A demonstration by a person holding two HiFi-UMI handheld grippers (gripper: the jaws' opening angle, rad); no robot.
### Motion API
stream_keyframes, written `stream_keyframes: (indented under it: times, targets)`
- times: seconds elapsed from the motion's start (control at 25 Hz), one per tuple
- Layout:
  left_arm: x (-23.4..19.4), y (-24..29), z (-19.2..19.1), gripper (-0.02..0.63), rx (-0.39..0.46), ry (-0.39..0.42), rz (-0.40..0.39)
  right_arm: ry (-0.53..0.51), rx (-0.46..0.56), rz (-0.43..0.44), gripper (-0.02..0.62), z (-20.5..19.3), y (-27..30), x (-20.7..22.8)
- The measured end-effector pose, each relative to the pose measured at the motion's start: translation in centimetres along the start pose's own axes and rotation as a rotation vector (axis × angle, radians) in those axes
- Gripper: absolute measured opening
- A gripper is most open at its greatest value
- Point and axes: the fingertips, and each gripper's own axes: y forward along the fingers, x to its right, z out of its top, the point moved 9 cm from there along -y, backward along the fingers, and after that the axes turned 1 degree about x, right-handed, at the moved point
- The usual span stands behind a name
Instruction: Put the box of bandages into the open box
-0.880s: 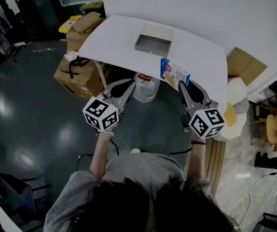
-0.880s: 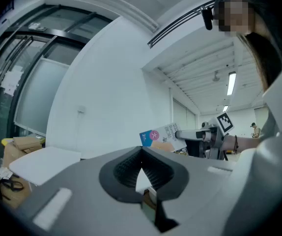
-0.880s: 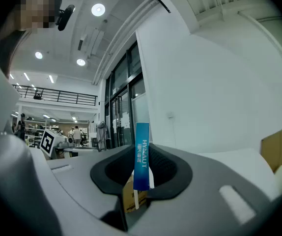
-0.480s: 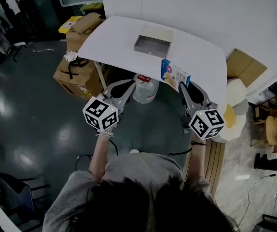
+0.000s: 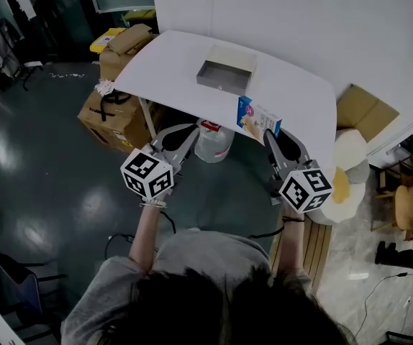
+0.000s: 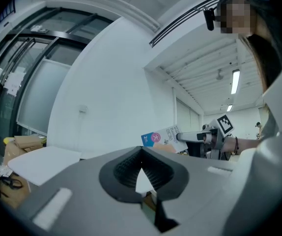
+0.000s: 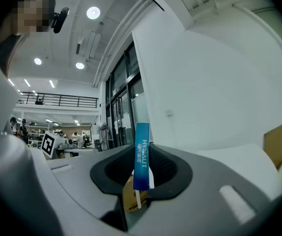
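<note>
The right claw [image 5: 277, 142] is clenched on the box of bandages [image 5: 258, 118], gripping it across its thin side; its own view shows the blue edge standing upright between the pads. The box hangs in the air over the near edge of the counter [image 5: 300, 95], near and to the right of the open box [image 5: 226, 68], apart from it. The left claw [image 5: 175, 139] is clenched on nothing and sits out to the left, below the counter's near edge.

To do the carry well, I would move the bandage box away and a little left until it is squarely above the grey open box. I would then turn its long side along the tray's long side and lower it inside the walls before loosening the grip. Letting go early risks it catching on a rim and tipping out.

The counter is white, smooth and bare apart from the open box, and it stands against a white wall. Under it sits a water jug [image 5: 212, 138]. Cardboard cartons [image 5: 113, 113] are stacked at the left on a dark glossy floor [image 5: 41, 178], and more cardboard [image 5: 361, 103] leans at the right.
</note>
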Motion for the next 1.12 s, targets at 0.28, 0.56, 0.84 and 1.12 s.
stream_keyframes:
  times: [0.28, 0.56, 0.84, 1.12]
  targets:
    - [-0.5, 0.7, 0.1, -0.006, 0.000, -0.005, 0.036, 0.012, -0.008, 0.026, 0.092, 0.5, 1.5, 1.3]
    - [-2.5, 1.4, -0.4, -0.006, -0.019, -0.032, 0.052, 0.023, -0.022, 0.021, 0.092, -0.7, 3.8, 1.9]
    - [-5.5, 3.5, -1.3, -0.006, -0.023, -0.070, 0.029, 0.042, -0.043, 0.005, 0.092, -1.3, 6.9, 2.9]
    - [-9.6, 4.7, -1.0, -0.006, -0.033, -0.089, 0.006, 0.054, -0.047, -0.008, 0.092, -1.3, 11.3, 2.8]
